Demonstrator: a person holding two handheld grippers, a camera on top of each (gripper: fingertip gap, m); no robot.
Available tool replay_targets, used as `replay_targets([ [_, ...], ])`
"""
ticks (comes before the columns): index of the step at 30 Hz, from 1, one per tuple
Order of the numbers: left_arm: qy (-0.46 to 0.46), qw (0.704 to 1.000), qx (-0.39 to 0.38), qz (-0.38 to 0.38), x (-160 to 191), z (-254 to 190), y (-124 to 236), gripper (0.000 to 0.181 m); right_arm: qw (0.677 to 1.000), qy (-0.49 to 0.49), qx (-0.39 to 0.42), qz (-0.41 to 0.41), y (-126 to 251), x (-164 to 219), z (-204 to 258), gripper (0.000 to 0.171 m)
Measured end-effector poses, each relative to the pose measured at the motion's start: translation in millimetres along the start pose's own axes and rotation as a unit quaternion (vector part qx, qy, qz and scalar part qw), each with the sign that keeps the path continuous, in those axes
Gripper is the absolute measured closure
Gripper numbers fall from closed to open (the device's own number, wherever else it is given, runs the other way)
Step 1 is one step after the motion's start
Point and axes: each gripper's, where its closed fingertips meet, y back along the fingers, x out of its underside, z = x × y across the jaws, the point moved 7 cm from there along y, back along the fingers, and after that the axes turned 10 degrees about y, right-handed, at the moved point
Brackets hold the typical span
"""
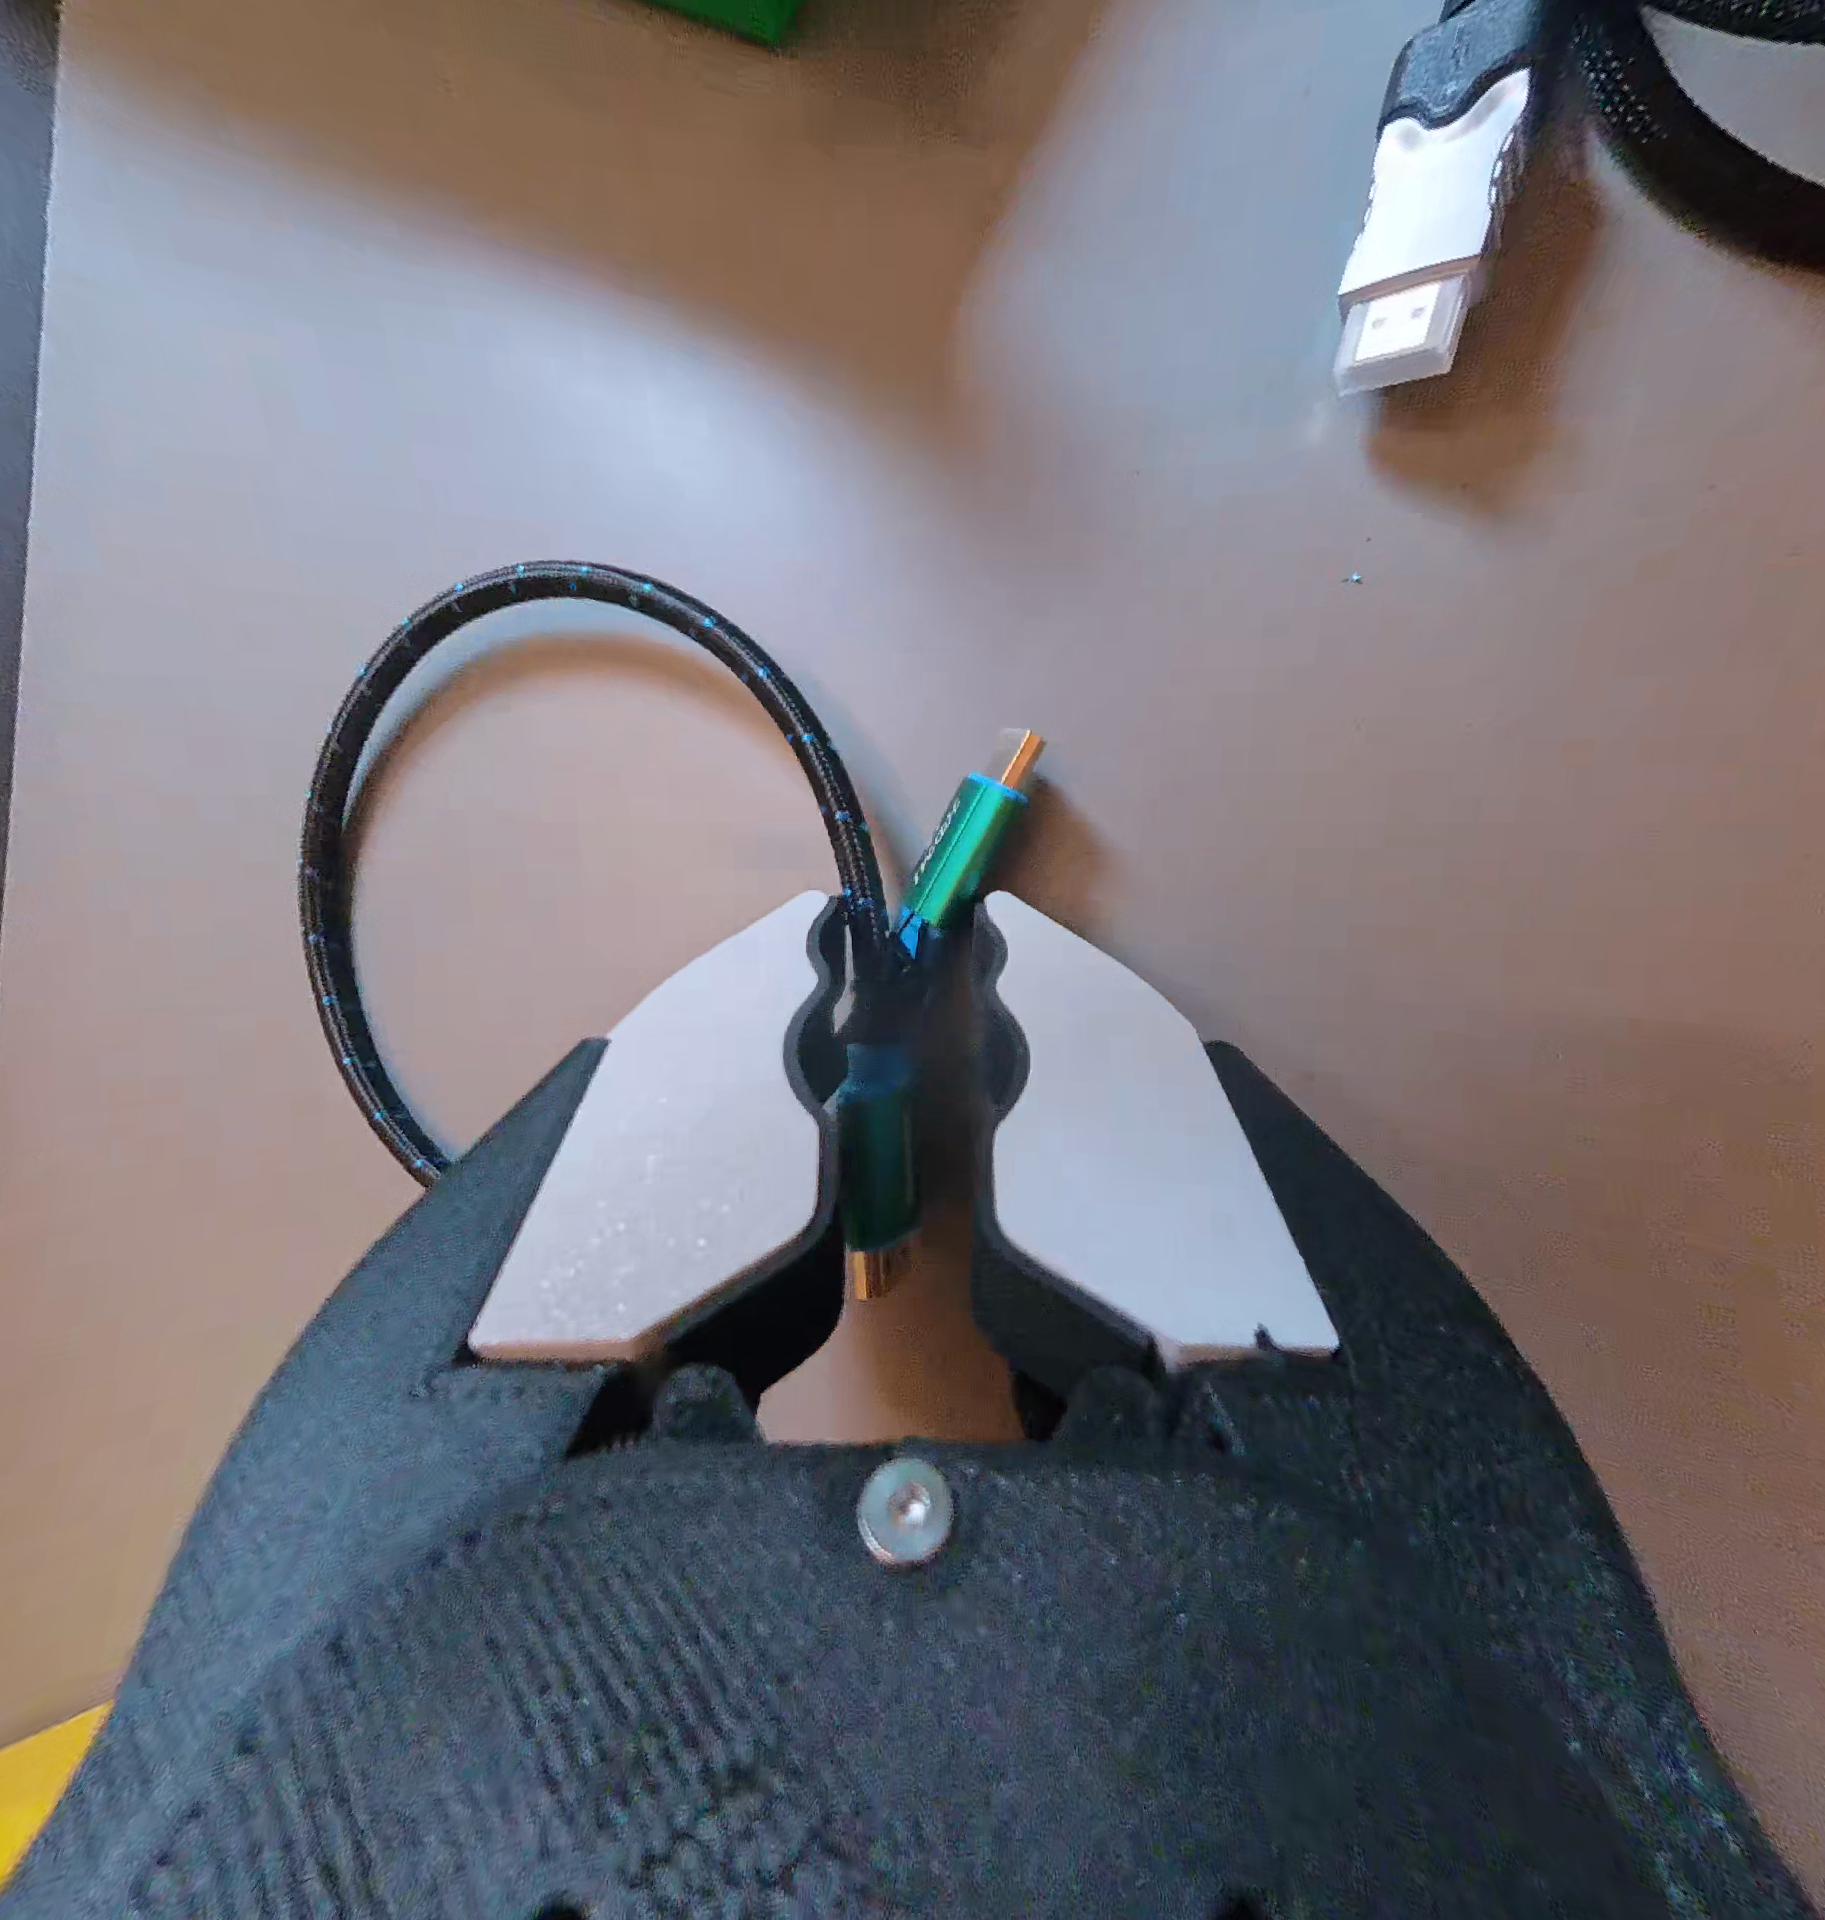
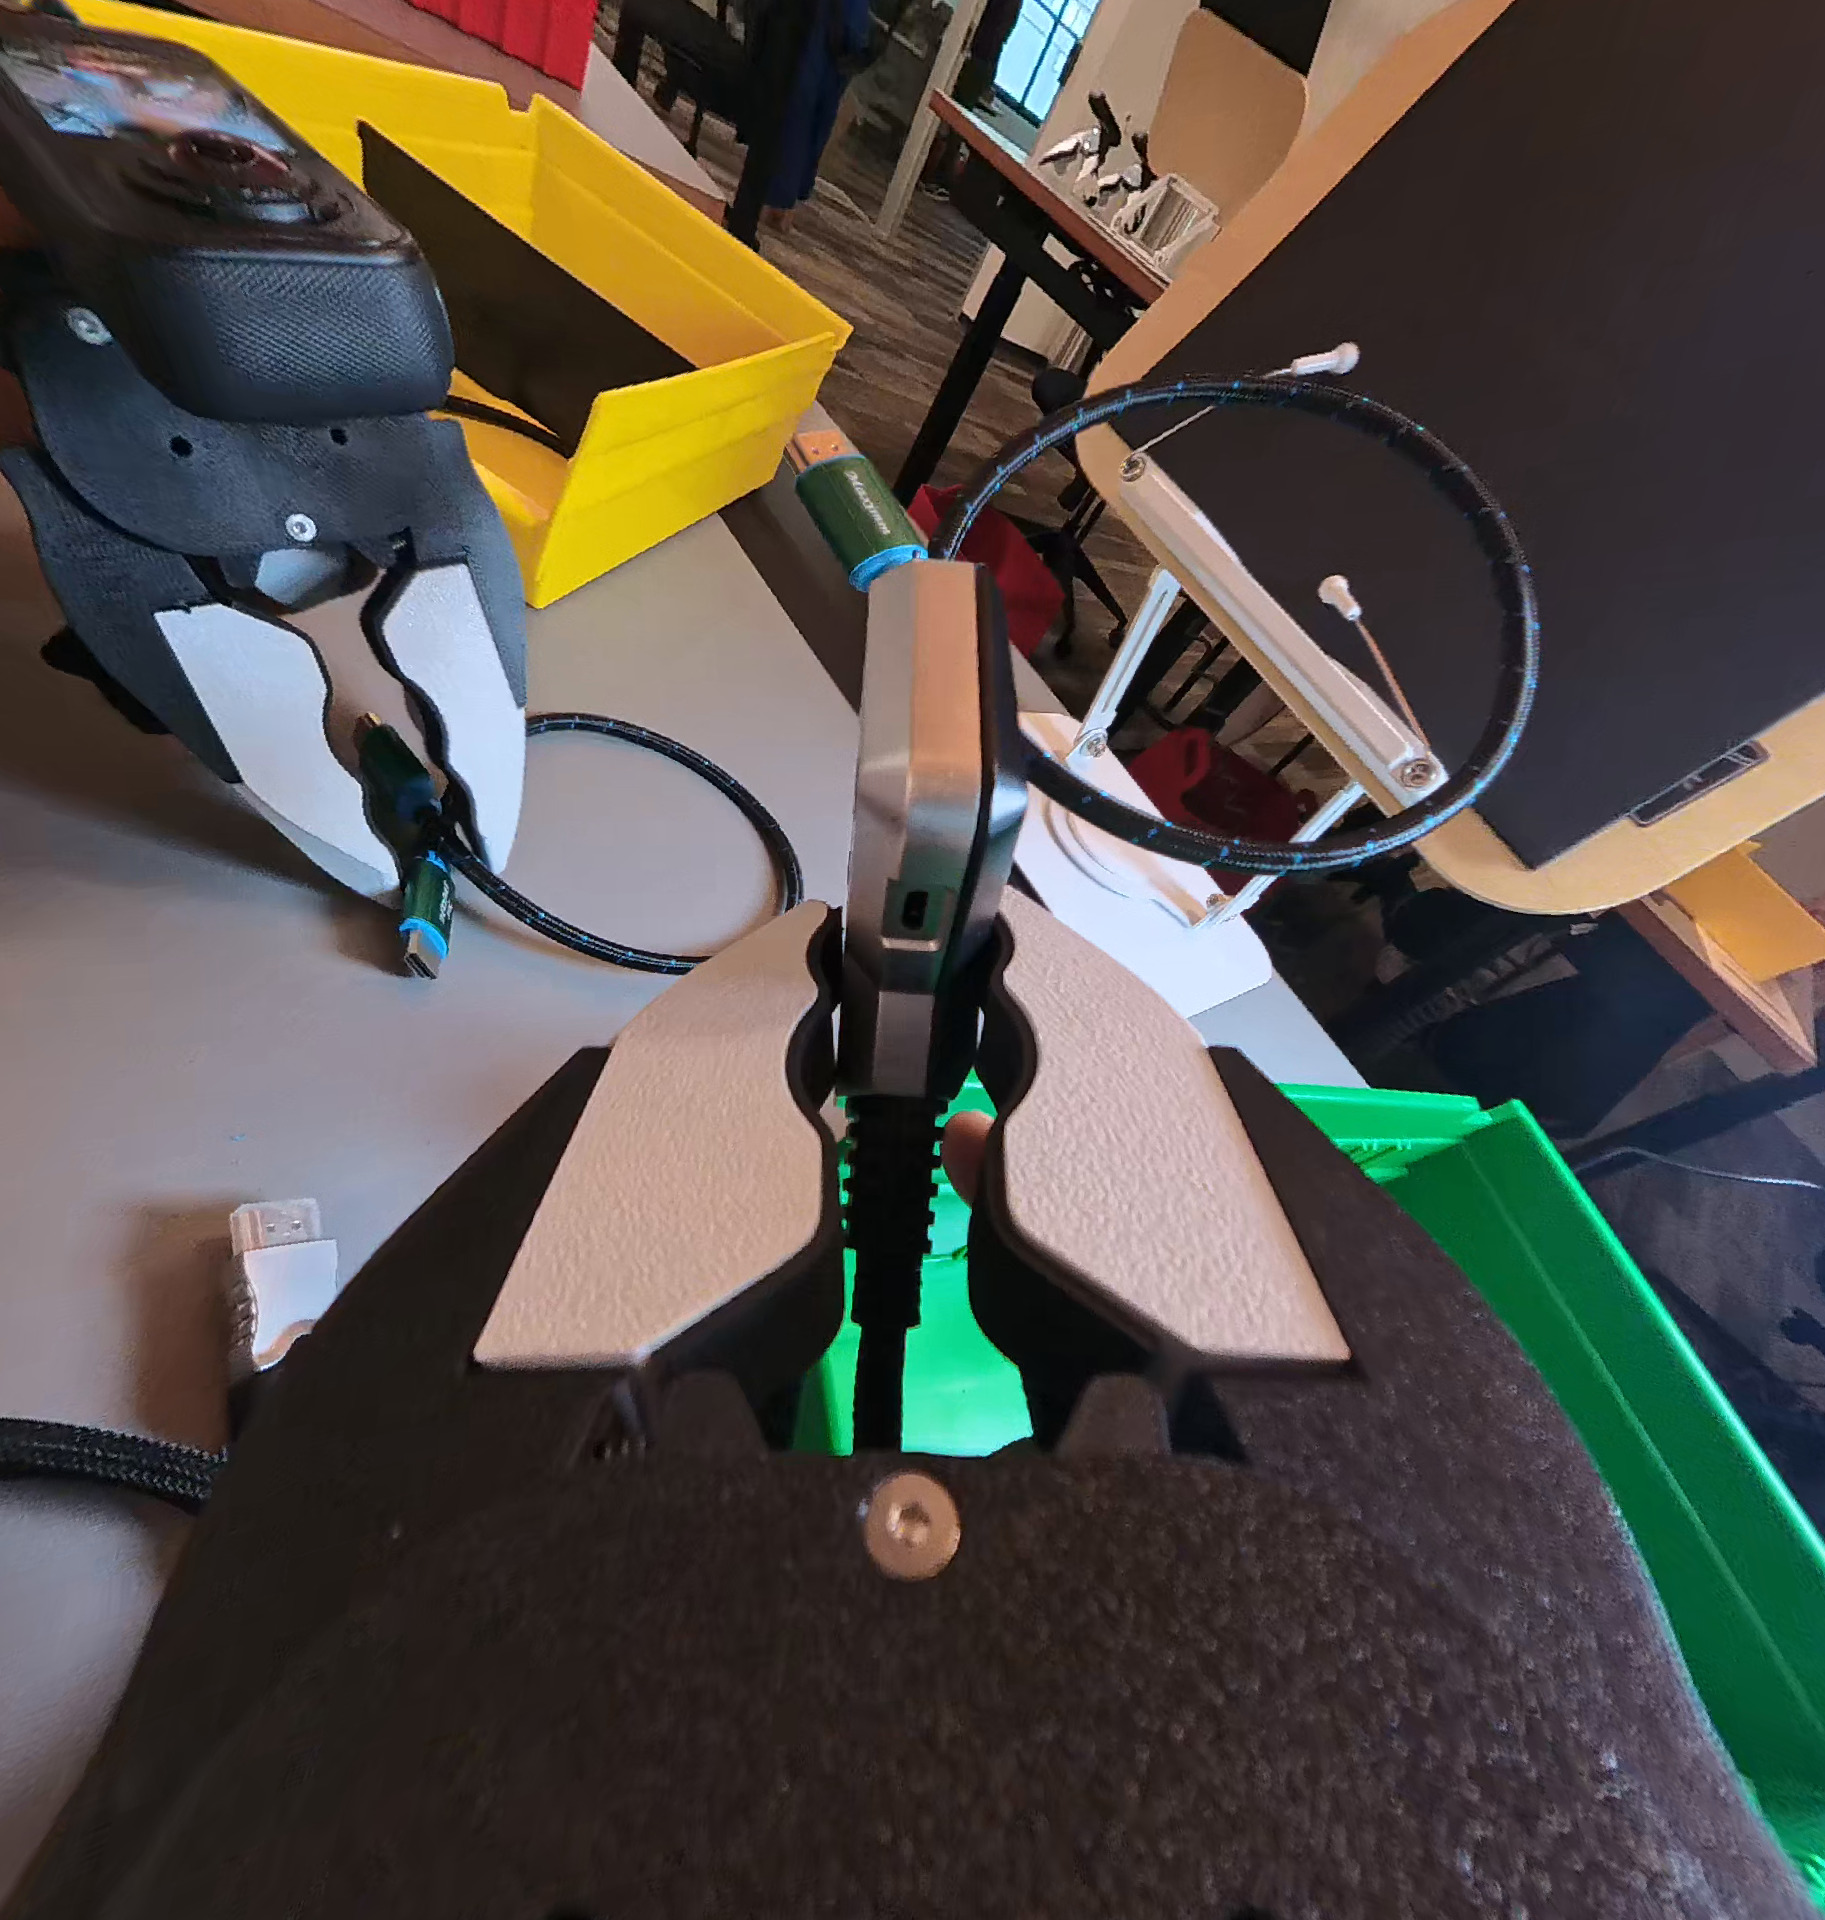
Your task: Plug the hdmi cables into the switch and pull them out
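Observation:
My left gripper (image 1: 905, 914) is shut on a short black braided HDMI cable (image 1: 388, 769), low over the grey table (image 1: 472, 364). It pinches where the cable's two ends cross. One green plug (image 1: 975, 831) points forward and the other (image 1: 880, 1174) lies back between the fingers. My right gripper (image 2: 913, 920) is shut on the grey switch (image 2: 934, 727), held on edge above the table. The switch's own black lead (image 2: 887, 1195) runs back between the fingers. A second braided cable (image 2: 1490, 540) loops behind the switch and its green plug (image 2: 856, 509) sticks out free. Its other end is hidden.
A silver HDMI plug (image 1: 1427, 239) on a thick black cable lies on the table, also in the right wrist view (image 2: 279, 1268). A yellow bin (image 2: 679, 416) stands behind the left gripper (image 2: 435, 862). A green bin (image 2: 1510, 1247) lies under my right gripper. A black panel on a white stand (image 2: 1562, 364) is at the right. Across from one pair of fingers to the other is roughly 20 cm.

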Motion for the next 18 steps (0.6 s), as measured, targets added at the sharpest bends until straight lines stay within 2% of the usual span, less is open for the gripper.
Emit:
replay_targets([
  [3,-0.034,0.999,0.018,0.002,-1,2,-1,0.157,1.000,0.003,-0.003,0.005,-2,2,2,0.148],
  [7,-0.025,0.997,0.066,0.009,-4,7,-4,0.159,1.000,0.004,-0.005,0.006,-3,3,3,0.148],
  [8,-0.024,0.998,0.056,0.012,-5,10,-4,0.160,1.000,0.005,-0.005,0.005,-2,3,2,0.148],
  [10,-0.031,0.999,-0.019,0.019,-3,20,-3,0.163,1.000,0.009,-0.004,0.002,-1,3,2,0.148],
  [11,-0.015,0.999,-0.027,0.009,-2,24,0,0.163,1.000,0.012,-0.002,0.000,-1,3,1,0.148],
  [13,0.030,0.999,-0.023,-0.010,-2,32,18,0.164,1.000,0.023,0.005,-0.006,0,3,1,0.148],
  [18,0.055,0.986,-0.136,-0.084,-14,45,114,0.164,0.995,0.099,0.000,-0.012,0,-7,13,0.148],
])
